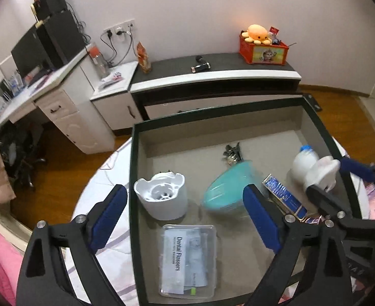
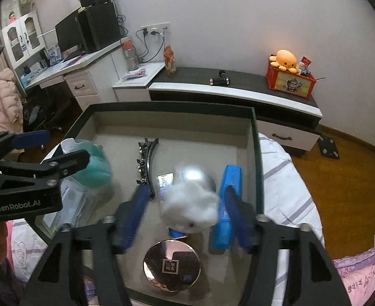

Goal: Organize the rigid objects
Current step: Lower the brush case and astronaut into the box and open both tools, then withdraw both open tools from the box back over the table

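Inside the dark-rimmed grey storage box (image 1: 136,178) on the bed, the left wrist view shows a white notched cup-shaped part (image 1: 162,195) standing upright near the left wall, a clear box of dental flossers (image 1: 188,257) lying flat in front of it, and a teal bowl-shaped object (image 1: 225,191) tilted on its side near the middle. A dark hair clip (image 1: 232,153) lies beyond the teal object, a flat blue packet (image 1: 285,197) lies to its right, and a white bottle with a blue cap (image 1: 303,160) stands near the right wall. The left gripper (image 1: 184,216) hangs over the box with its blue pads wide apart and nothing between them; one finger is outside the left wall, the other over the interior. At the right edge, the right gripper (image 1: 340,176) has a white fluffy object (image 1: 323,172) between its fingers. In the right wrist view, the right gripper (image 2: 187,206) is spread fairly wide around that white fluffy object (image 2: 191,209), which is blurred; whether the pads actually press on it I cannot tell. Beneath it lie a round shiny lid (image 2: 172,265) with a dark square label, a bright blue box (image 2: 225,204) by the right wall, the hair clip (image 2: 146,160) and the teal object (image 2: 95,168). The left gripper (image 2: 49,150) reaches in from the left, open.
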A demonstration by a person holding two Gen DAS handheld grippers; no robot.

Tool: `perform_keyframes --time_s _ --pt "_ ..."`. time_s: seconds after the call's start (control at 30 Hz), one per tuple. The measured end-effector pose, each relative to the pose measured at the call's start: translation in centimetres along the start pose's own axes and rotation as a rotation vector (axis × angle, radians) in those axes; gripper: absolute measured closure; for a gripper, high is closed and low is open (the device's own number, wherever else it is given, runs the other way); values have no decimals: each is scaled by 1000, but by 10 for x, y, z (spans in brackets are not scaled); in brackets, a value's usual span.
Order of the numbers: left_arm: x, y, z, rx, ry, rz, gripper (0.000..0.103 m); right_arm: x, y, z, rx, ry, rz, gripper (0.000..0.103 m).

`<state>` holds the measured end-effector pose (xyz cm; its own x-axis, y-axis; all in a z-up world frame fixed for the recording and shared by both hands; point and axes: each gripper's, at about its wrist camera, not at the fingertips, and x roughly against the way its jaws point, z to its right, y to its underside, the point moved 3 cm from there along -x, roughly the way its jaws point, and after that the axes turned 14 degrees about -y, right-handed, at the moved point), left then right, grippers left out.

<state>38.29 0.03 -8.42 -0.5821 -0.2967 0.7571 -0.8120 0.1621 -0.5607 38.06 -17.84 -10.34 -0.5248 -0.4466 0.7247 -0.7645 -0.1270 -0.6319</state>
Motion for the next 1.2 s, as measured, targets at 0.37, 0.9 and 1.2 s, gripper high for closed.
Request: perform_keyframes --time_s 0.37,0.9,1.2 --pt "13 5 1 -24 -11 8 9 11 -4 1 0 9 25 25" --pt "76 31 -25 10 -52 80 9 70 3 -28 28 25 105 25" --pt "147 75 -62 70 -81 204 0 132 28 -68 85 44 194 25"
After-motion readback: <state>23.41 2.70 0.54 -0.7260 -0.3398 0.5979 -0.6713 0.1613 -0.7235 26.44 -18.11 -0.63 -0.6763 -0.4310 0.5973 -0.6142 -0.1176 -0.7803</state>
